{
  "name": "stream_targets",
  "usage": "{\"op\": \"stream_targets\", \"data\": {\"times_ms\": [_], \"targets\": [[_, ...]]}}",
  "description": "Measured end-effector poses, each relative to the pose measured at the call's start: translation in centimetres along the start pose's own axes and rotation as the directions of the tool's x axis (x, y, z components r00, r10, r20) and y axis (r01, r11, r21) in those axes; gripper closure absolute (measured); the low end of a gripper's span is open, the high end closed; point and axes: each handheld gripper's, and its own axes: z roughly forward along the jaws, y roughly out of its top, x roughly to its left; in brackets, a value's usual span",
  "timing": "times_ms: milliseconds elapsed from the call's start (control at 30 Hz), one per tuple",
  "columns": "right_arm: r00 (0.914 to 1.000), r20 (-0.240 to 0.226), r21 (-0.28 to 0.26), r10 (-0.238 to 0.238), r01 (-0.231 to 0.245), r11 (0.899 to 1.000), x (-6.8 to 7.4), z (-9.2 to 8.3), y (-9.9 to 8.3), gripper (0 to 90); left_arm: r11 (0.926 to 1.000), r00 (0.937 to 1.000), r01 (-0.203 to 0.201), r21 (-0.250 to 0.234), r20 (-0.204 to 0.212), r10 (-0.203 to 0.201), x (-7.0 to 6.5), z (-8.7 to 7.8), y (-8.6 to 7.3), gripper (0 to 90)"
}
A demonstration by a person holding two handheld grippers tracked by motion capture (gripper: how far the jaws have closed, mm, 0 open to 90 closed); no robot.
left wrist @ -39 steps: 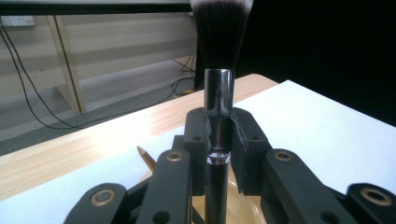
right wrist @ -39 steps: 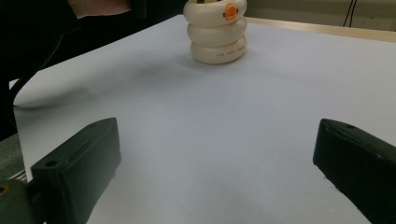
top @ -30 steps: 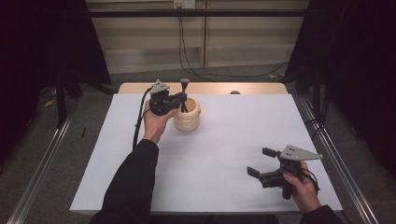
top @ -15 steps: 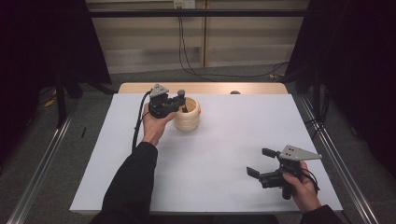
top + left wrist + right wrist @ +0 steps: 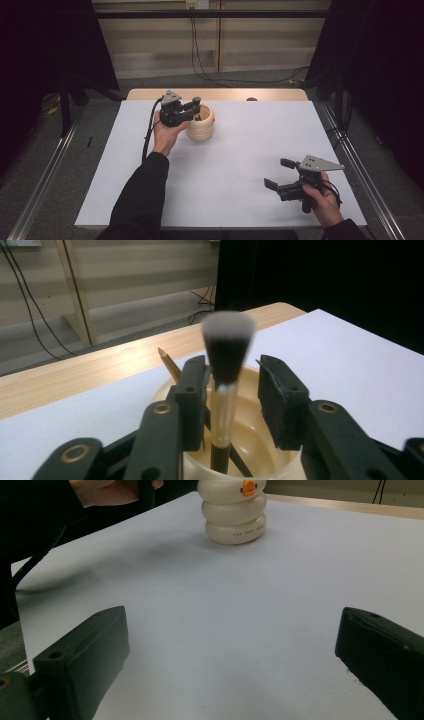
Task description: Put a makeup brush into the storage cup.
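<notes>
A cream ribbed cup [image 5: 201, 130] with an orange duck bill stands at the far left of the white table [image 5: 240, 150]. My left gripper [image 5: 192, 107] hovers over its rim. In the left gripper view a make-up brush [image 5: 227, 340] stands upright in the cup [image 5: 252, 432] between the jaws of my left gripper [image 5: 232, 385], beside a pencil [image 5: 168, 361]. The jaws have just been opening, and there is a gap on the brush's right side. My right gripper [image 5: 277, 173] rests near the front right, open and empty [image 5: 232, 665], facing the cup [image 5: 233, 515].
A wooden strip [image 5: 220, 94] runs along the table's far edge, with a small dark object [image 5: 251, 99] on it. Metal rails [image 5: 45, 175] flank the table on both sides. Cables [image 5: 210, 75] lie on the floor beyond. White table surface stretches between the two grippers.
The left gripper brought the raised brush down into the cup, and its jaws then parted from the handle. The right gripper has stayed where it was.
</notes>
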Motion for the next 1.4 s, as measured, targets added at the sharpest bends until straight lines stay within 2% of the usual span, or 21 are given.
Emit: {"op": "stream_targets", "data": {"times_ms": [100, 200, 233, 400, 567, 667, 767, 867, 900, 967, 1067, 1133, 1233, 1333, 1400], "targets": [[1.0, 0.001, -0.004, 0.003, -0.003, 1.0, -0.1, 0.0, 0.0, 0.6, 1.0, 1.0, -0.003, 0.002, 0.0, 0.003, -0.1, 0.0, 0.0, 56.0], [1.0, 0.003, -0.004, 0.006, -0.006, 1.0, -0.1, 0.0, 0.0, 0.6, 0.9999, 0.9999, 0.005, -0.01, -0.013, -0.005, 0.0, 0.1, 0.1, 45.0], [1.0, 0.004, -0.007, 0.007, -0.007, 1.0, -0.1, 0.0, 0.0, 0.6, 0.9999, 1.0, 0.008, -0.013, -0.002, -0.008, 0.1, 0.1, 0.1, 42.6], [0.9999, 0.008, -0.012, 0.007, -0.007, 1.0, -0.2, -0.2, -0.1, 0.6, 0.9997, 0.9997, 0.025, 0.0, 0.004, -0.025, 0.4, 0.1, -0.1, 31.4], [0.9998, 0.016, -0.019, 0.01, -0.01, 1.0, -0.1, -0.3, -0.1, 0.6, 0.9994, 0.9994, 0.034, -0.002, 0.006, -0.034, 0.3, -0.3, 0.2, 12.1], [0.9998, 0.018, -0.026, 0.009, -0.008, 1.0, 0.0, -0.2, 0.0, 0.6, 0.9996, 0.9996, 0.027, 0.002, 0.001, -0.027, 0.1, -0.8, 0.4, 5.1], [0.9998, 0.02, -0.028, 0.009, -0.009, 1.0, 0.0, -0.3, 0.0, 0.6, 1.0, 0.9989, 0.005, -0.002, 0.047, -0.005, -0.1, -1.1, 0.6, 3.7], [0.9996, 0.027, -0.036, 0.007, -0.006, 0.999, -0.1, -0.3, 0.0, 0.4, 1.0, 0.9996, -0.002, -0.004, 0.029, 0.002, -0.5, -1.6, 0.8, 3.7], [0.9995, 0.03, -0.036, 0.007, -0.006, 0.999, 0.0, -0.3, 0.0, 0.5, 0.9998, 0.9986, -0.015, -0.014, 0.051, 0.016, -0.5, -1.8, 0.9, 3.7], [0.9995, 0.031, -0.037, 0.003, -0.002, 0.999, 0.0, -0.3, 0.0, 0.4, 0.9995, 0.998, -0.018, -0.025, 0.06, 0.02, -0.7, -2.0, 0.9, 2.6], [0.9994, 0.033, -0.037, -0.002, 0.003, 0.999, 0.0, -0.3, 0.0, 0.5, 0.9991, 0.999, -0.032, -0.029, 0.03, 0.033, -1.1, -2.5, 0.9, 2.7], [0.9993, 0.038, -0.036, -0.004, 0.006, 0.999, 0.0, -0.2, 0.0, 0.4, 0.9992, 0.9992, -0.019, -0.034, 0.035, 0.02, -1.4, -2.8, 0.6, 2.7], [0.999, 0.045, -0.04, 0.001, 0.001, 0.999, 0.0, -0.2, 0.0, 0.5, 0.9986, 0.999, -0.04, -0.034, 0.021, 0.041, -1.8, -3.5, 0.4, 2.6], [0.9989, 0.048, -0.042, 0.001, 0.001, 0.999, 0.1, -0.2, 0.1, 0.5, 0.998, 0.999, -0.039, -0.049, 0.018, 0.04, -2.0, -4.2, 0.2, 2.6], [0.9989, 0.047, -0.04, -0.003, 0.005, 0.999, 0.2, -0.1, 0.1, 0.5, 0.9979, 0.9995, -0.016, -0.063, 0.028, 0.017, -2.2, -4.6, 0.2, 2.2]]}}
